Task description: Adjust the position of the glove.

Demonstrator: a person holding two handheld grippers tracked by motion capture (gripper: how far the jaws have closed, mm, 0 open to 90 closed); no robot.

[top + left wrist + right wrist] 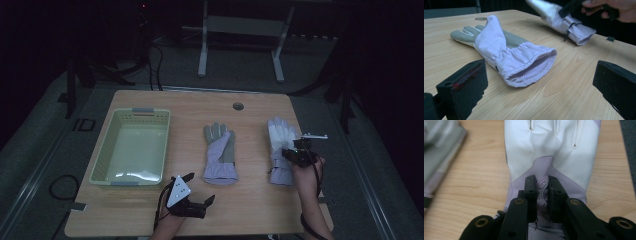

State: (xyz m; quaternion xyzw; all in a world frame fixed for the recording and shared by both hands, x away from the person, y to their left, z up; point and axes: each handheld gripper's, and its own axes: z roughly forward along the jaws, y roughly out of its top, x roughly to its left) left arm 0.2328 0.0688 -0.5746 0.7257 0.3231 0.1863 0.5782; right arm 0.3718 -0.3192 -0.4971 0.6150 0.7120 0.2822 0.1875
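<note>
Right tool clamped on the white-backed glove at three o'clock on the tabletop. Left tool, jaws apart, hovers at six o'clock facing the grey-palmed glove.

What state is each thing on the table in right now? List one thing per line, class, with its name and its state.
Right glove: lying flat, back up, fabric pinched near the wrist.
Middle glove: lying flat, cuff gaping open, untouched.
Basket: upright, nothing in it.
Right gripper: jaws shut on the right glove.
Left gripper: jaws wide open, holding nothing, pointed at the middle glove's cuff.
</note>
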